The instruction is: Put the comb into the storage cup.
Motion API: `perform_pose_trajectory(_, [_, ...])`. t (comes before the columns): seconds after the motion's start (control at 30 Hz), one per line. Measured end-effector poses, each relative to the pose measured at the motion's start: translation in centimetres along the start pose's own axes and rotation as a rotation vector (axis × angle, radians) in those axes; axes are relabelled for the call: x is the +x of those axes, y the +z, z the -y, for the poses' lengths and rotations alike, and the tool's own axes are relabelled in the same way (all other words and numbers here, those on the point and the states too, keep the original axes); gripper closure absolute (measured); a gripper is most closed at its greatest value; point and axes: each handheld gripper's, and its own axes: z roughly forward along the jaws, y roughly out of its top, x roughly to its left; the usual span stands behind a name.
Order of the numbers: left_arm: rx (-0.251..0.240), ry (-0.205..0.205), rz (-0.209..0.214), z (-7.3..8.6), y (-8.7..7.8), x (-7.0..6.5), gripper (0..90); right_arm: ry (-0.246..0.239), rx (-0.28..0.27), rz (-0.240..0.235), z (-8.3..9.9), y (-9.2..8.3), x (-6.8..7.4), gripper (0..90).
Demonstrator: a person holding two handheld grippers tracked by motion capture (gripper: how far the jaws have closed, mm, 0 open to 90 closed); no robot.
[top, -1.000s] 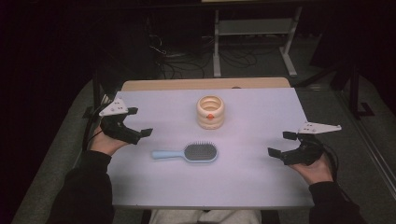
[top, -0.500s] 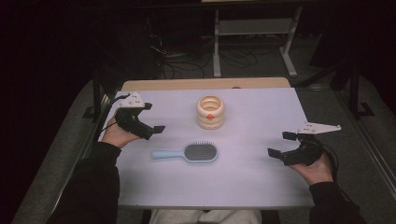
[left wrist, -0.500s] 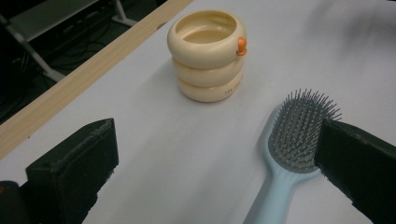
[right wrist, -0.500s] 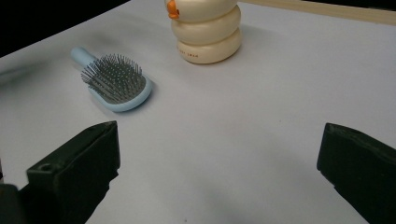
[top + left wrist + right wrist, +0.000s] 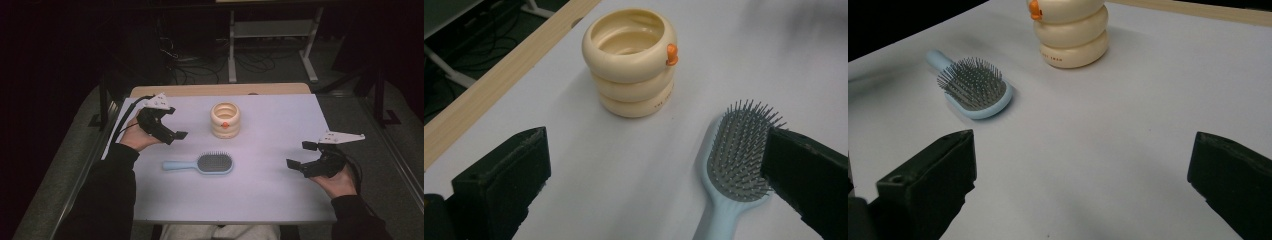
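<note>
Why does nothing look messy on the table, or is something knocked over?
Nothing stands out. The cream cup stands upright, and the blue hairbrush lies flat, bristles up, apart from it. Both the left gripper and right gripper are open, holding nothing.

Your high view hangs above your side of the counter (image 5: 280, 200), looking forward and down from farthest off. Your left gripper view rides low and close, looking out between its fingers (image 5: 504, 175) at the ringed cup (image 5: 631, 60) ahead and the hairbrush (image 5: 736, 155) against the right-hand finger. Your right gripper view looks from farther off between its fingers (image 5: 930, 175). All three share the cup and brush.
</note>
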Motion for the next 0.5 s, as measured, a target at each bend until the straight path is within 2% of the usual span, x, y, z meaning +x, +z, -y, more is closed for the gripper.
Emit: perform_pose_trajectory(0.5, [0.053, 0.069, 0.066, -1.6, 3.0, -1.2, 0.0, -0.005, 0.006, -0.008, 0.0, 0.2, 0.2, 0.0])
